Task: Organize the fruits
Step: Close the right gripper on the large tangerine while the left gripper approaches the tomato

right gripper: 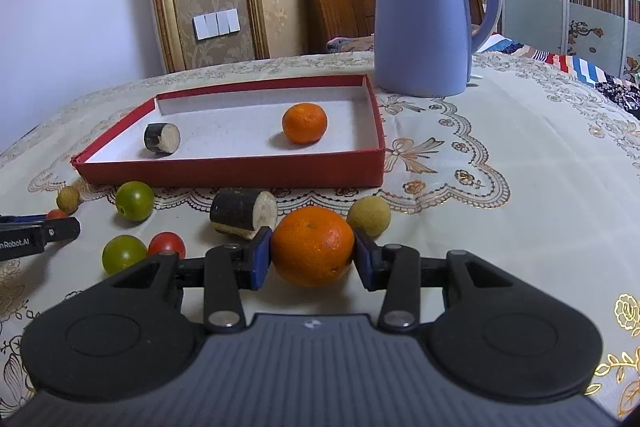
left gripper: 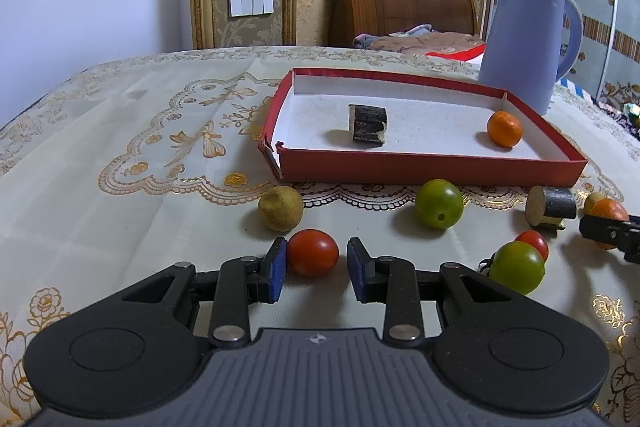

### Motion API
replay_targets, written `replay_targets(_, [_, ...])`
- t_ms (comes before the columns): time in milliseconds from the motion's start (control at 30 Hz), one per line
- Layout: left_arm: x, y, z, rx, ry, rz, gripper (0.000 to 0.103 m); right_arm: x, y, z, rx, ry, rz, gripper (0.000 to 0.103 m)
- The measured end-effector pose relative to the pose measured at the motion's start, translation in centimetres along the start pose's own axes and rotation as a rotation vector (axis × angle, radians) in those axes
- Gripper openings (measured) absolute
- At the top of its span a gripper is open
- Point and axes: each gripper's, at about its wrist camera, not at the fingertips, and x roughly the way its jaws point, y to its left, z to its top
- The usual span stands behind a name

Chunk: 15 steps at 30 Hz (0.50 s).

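Both tools are working low over the counter, each taking one fruit for the red tray. The left tool is bracketing a red tomato, left pad touching, right pad showing a gap. The right tool is gripping an orange. Only the right view is showing the longan just behind that orange; the left view is catching merely its edge.

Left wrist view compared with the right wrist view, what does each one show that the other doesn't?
Only left: the left gripper jaws around the small red tomato, a gap at one pad. Only right: the right gripper jaws pressed on the round orange mandarin, plus lettering on the left gripper's side. Both: the red cardboard box, tall blue plastic kettle, two round green fruits.
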Motion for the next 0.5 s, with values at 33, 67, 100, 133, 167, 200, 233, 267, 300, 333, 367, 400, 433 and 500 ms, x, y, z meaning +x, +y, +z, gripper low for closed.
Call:
replay_targets(33, [0.02, -0.15, 0.03, 0.007, 0.002, 0.008, 0.032, 0.0, -0.05, 0.01, 0.002, 0.0, 0.001, 0.041])
replay_targets(67, [0.02, -0.3, 0.04, 0.012, 0.001, 0.017, 0.032, 0.01, -0.05, 0.0, 0.004, 0.0, 0.002, 0.041])
replay_targets(100, [-0.02, -0.4, 0.03, 0.018, -0.002, 0.023, 0.032, -0.02, -0.1, 0.0, 0.007, -0.001, 0.002, 0.041])
replay_targets(133, [-0.08, -0.48, 0.03, 0.022, -0.005, 0.028, 0.032, -0.05, -0.14, 0.0, 0.01, -0.003, 0.0, 0.041])
replay_targets(167, [-0.13, -0.51, 0.04, 0.025, -0.009, 0.034, 0.032, -0.08, -0.16, 0.0, 0.011, -0.004, -0.001, 0.041])
replay_targets(200, [-0.14, -0.55, 0.07, 0.027, -0.01, 0.037, 0.032, -0.09, -0.14, 0.0, 0.01, -0.005, -0.001, 0.041])
replay_targets(233, [-0.1, -0.55, 0.09, 0.029, -0.007, 0.04, 0.032, -0.07, -0.1, 0.01, 0.009, -0.005, -0.003, 0.041])
replay_targets(267, [-0.04, -0.57, 0.11, 0.03, -0.004, 0.045, 0.032, -0.1, -0.08, 0.01, 0.009, -0.007, -0.004, 0.041])
replay_targets(300, [0.01, -0.61, 0.12, 0.033, -0.002, 0.045, 0.032, -0.14, -0.12, 0.0, 0.011, -0.01, -0.004, 0.041])
replay_targets(333, [0.02, -0.66, 0.16, 0.035, 0.0, 0.045, 0.032, -0.16, -0.19, 0.04, 0.016, -0.012, -0.003, 0.041])
replay_targets(367, [0.03, -0.67, 0.21, 0.035, 0.0, 0.047, 0.032, -0.16, -0.28, 0.04, 0.021, -0.012, -0.001, 0.041])
replay_targets(400, [0.01, -0.68, 0.26, 0.034, -0.001, 0.046, 0.032, -0.14, -0.35, 0.05, 0.026, -0.011, -0.002, 0.041])
replay_targets(433, [-0.04, -0.69, 0.33, 0.032, -0.001, 0.045, 0.032, -0.1, -0.45, 0.04, 0.03, -0.01, -0.001, 0.041])
replay_targets(500, [-0.13, -0.8, 0.58, 0.031, -0.002, 0.045, 0.032, -0.11, -0.48, 0.04, 0.032, -0.01, 0.001, 0.041])
